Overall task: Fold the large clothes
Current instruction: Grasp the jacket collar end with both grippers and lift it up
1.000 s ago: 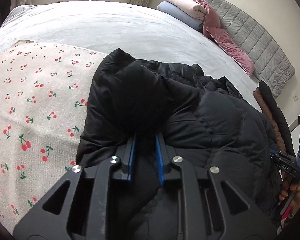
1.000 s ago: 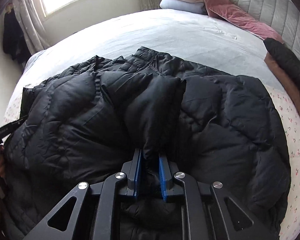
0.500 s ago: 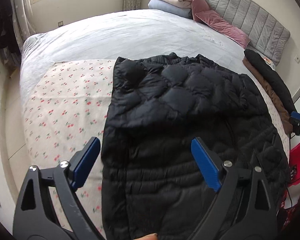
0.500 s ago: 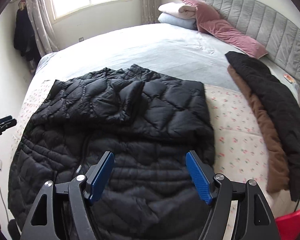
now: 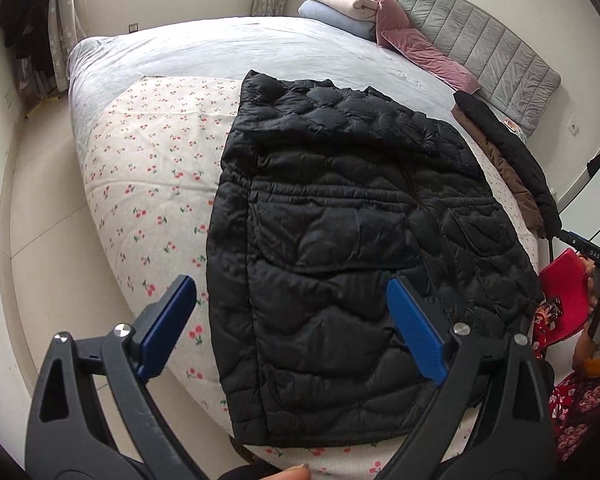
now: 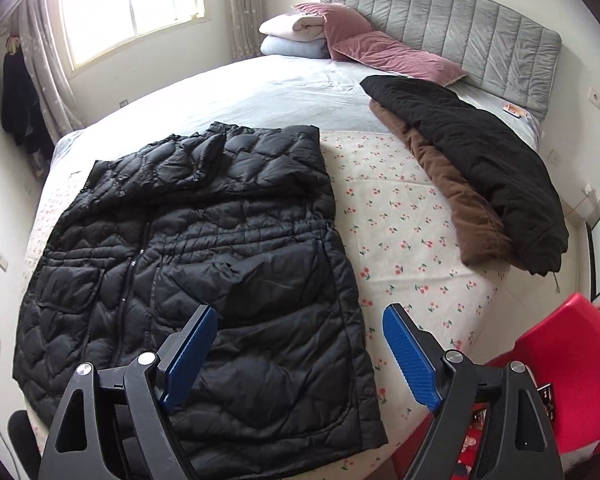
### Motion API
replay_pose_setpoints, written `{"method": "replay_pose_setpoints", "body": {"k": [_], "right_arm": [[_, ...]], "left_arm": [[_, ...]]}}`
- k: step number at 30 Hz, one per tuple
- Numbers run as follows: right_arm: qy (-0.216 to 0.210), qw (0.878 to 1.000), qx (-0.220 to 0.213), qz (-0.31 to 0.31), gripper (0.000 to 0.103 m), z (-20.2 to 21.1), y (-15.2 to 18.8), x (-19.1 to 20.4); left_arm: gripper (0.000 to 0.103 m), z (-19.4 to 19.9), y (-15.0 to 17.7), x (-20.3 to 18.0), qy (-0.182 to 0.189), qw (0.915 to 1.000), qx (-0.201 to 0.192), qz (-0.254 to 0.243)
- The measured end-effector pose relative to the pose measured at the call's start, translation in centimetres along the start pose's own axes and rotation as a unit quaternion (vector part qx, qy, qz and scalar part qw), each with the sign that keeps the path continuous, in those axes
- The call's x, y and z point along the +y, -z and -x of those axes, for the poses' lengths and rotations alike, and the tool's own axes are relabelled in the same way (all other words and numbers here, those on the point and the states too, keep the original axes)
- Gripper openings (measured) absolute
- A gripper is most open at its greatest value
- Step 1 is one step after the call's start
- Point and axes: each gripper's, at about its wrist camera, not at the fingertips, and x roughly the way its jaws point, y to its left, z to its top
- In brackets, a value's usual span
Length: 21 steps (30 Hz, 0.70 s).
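Observation:
A long black quilted puffer jacket (image 5: pixel 352 240) lies flat on a cherry-print cloth (image 5: pixel 152 184) at the near end of the bed, front up, with its sleeves folded in across the upper part. It also shows in the right wrist view (image 6: pixel 204 264). My left gripper (image 5: pixel 296 324) is open and empty, raised above the jacket's hem. My right gripper (image 6: pixel 300 356) is open and empty, above the hem's right corner.
A black coat (image 6: pixel 480 160) on a brown one (image 6: pixel 448 184) lies at the bed's right side. Pink pillows (image 6: pixel 380 52) and folded blankets (image 6: pixel 296 36) sit by the grey headboard (image 6: pixel 460 32). A red stool (image 6: pixel 560 376) stands near right.
Both grippers let go of the jacket's sleeves, opened, and pulled back and up from the bed. The jacket now lies flat with its sleeves folded in.

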Motion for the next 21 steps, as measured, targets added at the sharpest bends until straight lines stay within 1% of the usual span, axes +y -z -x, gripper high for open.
{"method": "replay_pose_setpoints", "body": {"k": [2, 5, 6, 7, 9, 10, 13, 16, 18, 20, 21], "right_arm": [[0.001, 1.0, 0.009, -0.007, 0.086, -0.9, 1.8, -0.9], [-0.011, 0.999, 0.035, -0.04, 0.086, -2.8, 4.7, -2.8], [-0.009, 0.997, 0.044, -0.057, 0.086, -3.5, 5.6, -3.7], [-0.009, 0.996, 0.05, -0.072, 0.086, -3.9, 6.3, -4.4], [-0.022, 0.993, 0.054, -0.102, 0.086, -4.5, 7.3, -6.0], [-0.026, 0.991, 0.056, -0.117, 0.086, -4.7, 7.6, -6.7], [-0.031, 0.988, 0.055, -0.144, 0.086, -5.4, 8.0, -8.2], [-0.063, 0.981, 0.051, -0.174, 0.086, -6.3, 8.7, -9.1], [-0.081, 0.978, 0.055, -0.186, 0.086, -7.2, 9.2, -9.1], [-0.082, 0.975, 0.059, -0.197, 0.078, -8.0, 9.9, -8.8], [-0.083, 0.975, 0.066, -0.193, 0.07, -8.4, 10.2, -8.3]], "left_arm": [[0.096, -0.5, 1.4, 0.9, 0.022, 0.9996, 0.01, 0.011], [0.096, -1.7, 3.3, 2.5, 0.086, 0.9952, 0.035, 0.033], [0.096, -2.2, 3.9, 3.0, 0.092, 0.9942, 0.038, 0.041], [0.096, -2.5, 4.4, 3.5, 0.09, 0.994, 0.04, 0.048], [0.096, -3.4, 5.2, 4.6, 0.089, 0.9929, 0.039, 0.069], [0.096, -3.8, 5.6, 5.1, 0.097, 0.9912, 0.038, 0.082], [0.096, -5.0, 6.8, 6.4, 0.141, 0.9817, 0.04, 0.121], [0.095, -6.1, 8.1, 6.7, 0.189, 0.9703, 0.046, 0.145], [0.095, -6.1, 8.7, 6.2, 0.2, 0.9688, 0.036, 0.142], [0.093, -5.9, 9.2, 5.6, 0.212, 0.9675, 0.03, 0.135], [0.09, -5.9, 9.5, 5.4, 0.222, 0.965, 0.033, 0.136]]}}
